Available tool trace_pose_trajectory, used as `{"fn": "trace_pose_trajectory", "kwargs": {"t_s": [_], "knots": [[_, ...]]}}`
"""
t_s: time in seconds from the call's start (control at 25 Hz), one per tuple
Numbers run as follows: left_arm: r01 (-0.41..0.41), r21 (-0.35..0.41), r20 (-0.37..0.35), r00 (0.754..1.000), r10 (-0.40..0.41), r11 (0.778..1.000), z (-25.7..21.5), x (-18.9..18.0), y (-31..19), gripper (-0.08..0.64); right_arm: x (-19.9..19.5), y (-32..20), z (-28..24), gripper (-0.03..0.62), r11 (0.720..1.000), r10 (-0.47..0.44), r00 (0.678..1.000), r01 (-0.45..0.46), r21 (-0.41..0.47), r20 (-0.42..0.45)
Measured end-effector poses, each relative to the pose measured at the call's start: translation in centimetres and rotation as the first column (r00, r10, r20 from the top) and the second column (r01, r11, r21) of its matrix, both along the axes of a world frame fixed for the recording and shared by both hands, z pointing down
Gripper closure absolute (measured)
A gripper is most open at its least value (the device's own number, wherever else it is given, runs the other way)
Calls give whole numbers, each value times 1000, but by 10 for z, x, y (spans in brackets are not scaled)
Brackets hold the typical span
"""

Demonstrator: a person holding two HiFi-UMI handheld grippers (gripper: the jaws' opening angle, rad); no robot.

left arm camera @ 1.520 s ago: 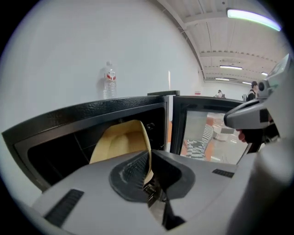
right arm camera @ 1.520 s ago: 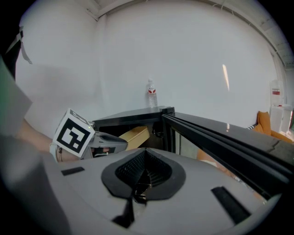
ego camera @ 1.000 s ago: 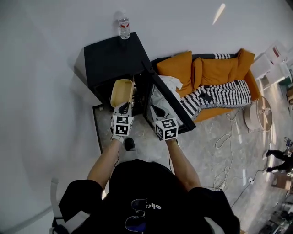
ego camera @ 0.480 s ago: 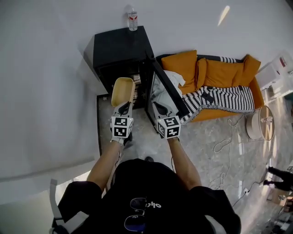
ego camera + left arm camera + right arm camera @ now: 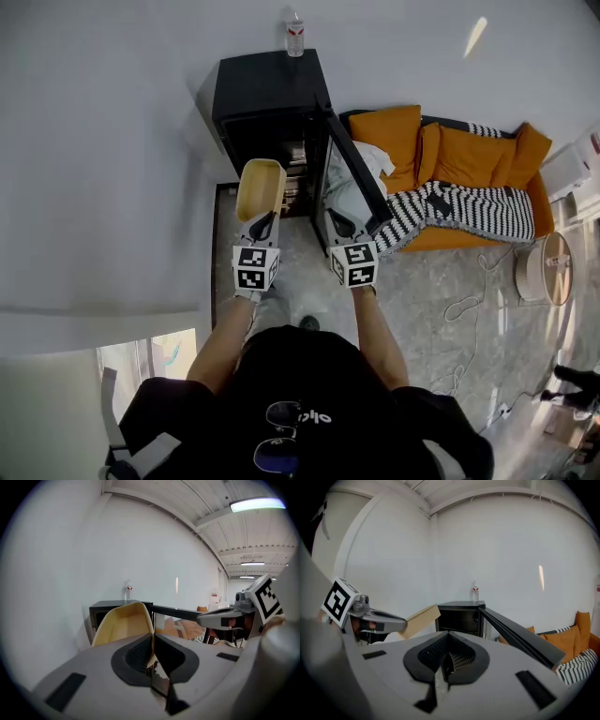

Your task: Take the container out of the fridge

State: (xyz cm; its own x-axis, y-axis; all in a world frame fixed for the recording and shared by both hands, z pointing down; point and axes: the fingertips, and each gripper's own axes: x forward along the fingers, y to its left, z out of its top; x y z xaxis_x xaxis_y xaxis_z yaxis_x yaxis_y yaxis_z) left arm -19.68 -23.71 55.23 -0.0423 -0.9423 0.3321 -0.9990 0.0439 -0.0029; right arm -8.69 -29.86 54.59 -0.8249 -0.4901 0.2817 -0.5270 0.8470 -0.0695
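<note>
Left gripper view: left gripper jaws clamped on the near rim of the tan container, its thin wall pinched between the pads. Head view: container is in the air just in front of the open fridge, outside it, w/ the door swung right. Right gripper jaws together, nothing in them, near the door. Container looks light, stiff, thin-walled, prob. empty. The smooth rim could pivot in a one-edge hold, so keep it level; take the far rim too if it tips.
</note>
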Motion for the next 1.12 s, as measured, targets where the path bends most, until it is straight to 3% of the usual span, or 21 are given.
{"fn": "trace_pose_trajectory", "kwargs": {"t_s": [0.56, 0.84, 1.12], "knots": [[92, 26, -17, 996, -91, 995, -25, 8, 38, 538, 36, 13, -4, 586, 999, 8, 1000, -7, -52, 19], [116, 29, -39, 993, -114, 993, -22, -18, 62, 538, 28, 15, 4, 586, 995, 25, 999, -22, -101, 31], [121, 22, -66, 991, -119, 992, -12, -64, 91, 538, -8, 33, 14, 586, 990, 40, 999, -36, -135, 27]]}}
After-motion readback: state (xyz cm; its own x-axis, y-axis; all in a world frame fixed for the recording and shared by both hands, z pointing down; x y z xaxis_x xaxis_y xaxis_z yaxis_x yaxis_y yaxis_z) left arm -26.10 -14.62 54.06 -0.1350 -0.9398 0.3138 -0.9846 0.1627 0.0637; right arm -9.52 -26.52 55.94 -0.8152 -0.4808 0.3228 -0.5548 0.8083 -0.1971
